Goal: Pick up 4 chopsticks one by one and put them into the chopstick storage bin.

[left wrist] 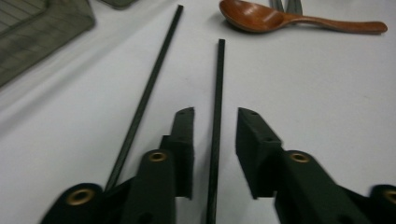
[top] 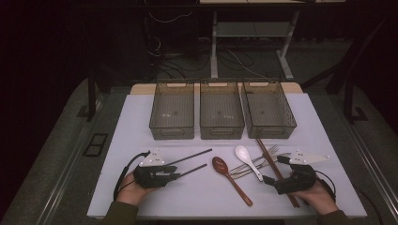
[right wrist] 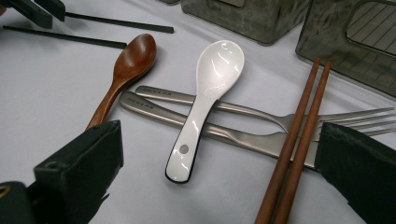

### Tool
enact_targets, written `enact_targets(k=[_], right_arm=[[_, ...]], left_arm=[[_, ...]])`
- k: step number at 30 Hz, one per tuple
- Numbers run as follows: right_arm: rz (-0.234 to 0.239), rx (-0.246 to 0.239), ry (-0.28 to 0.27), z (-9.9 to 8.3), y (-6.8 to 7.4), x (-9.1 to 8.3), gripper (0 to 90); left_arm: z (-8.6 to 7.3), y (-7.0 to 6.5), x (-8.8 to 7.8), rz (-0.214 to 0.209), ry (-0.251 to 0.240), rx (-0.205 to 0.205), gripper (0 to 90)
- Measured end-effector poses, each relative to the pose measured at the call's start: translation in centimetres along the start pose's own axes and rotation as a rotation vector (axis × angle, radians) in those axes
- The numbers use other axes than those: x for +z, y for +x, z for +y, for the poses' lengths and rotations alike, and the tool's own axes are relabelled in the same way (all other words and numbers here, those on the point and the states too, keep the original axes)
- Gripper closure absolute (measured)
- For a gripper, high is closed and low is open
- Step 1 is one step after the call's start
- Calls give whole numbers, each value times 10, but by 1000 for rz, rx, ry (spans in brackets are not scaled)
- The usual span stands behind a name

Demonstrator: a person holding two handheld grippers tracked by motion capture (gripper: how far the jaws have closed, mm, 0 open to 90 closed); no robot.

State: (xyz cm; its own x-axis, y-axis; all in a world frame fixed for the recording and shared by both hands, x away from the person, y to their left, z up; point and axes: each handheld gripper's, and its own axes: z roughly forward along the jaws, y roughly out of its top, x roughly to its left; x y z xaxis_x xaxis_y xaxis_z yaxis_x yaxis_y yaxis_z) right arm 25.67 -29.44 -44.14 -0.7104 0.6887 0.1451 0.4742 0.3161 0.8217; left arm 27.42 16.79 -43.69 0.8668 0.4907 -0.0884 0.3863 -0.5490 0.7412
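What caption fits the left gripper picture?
Open left tongs straddle one black chopstick, its twin lying alongside, wooden spoon beyond.

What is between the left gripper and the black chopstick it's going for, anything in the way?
Nothing visible. The black chopstick already lies on the white table between the open jaws of the left gripper, pads apart from it. The second black chopstick lies outside the jaws, alongside.
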Motion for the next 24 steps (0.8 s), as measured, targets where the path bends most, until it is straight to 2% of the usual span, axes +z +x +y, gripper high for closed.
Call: enact_targets(k=[4, 7, 11, 13, 24], right_arm=[[-3, 0, 0, 0, 0, -1, 10], [-3, 1, 0, 0, 0, -1, 10], [-4, 3, 1, 0, 0, -1, 10], [-3, 3, 0, 0, 0, -1, 10], [-5, 2, 0, 0, 0, -1, 10]], left_arm=[[1, -2, 8, -6, 37, 16, 757], [1, -1, 10, 16, 63, 18, 773], [0, 0, 11, 9, 66, 12, 794], [-1, 1, 11, -2, 73, 23, 800], [-1, 0, 12, -1, 75, 40, 851]])
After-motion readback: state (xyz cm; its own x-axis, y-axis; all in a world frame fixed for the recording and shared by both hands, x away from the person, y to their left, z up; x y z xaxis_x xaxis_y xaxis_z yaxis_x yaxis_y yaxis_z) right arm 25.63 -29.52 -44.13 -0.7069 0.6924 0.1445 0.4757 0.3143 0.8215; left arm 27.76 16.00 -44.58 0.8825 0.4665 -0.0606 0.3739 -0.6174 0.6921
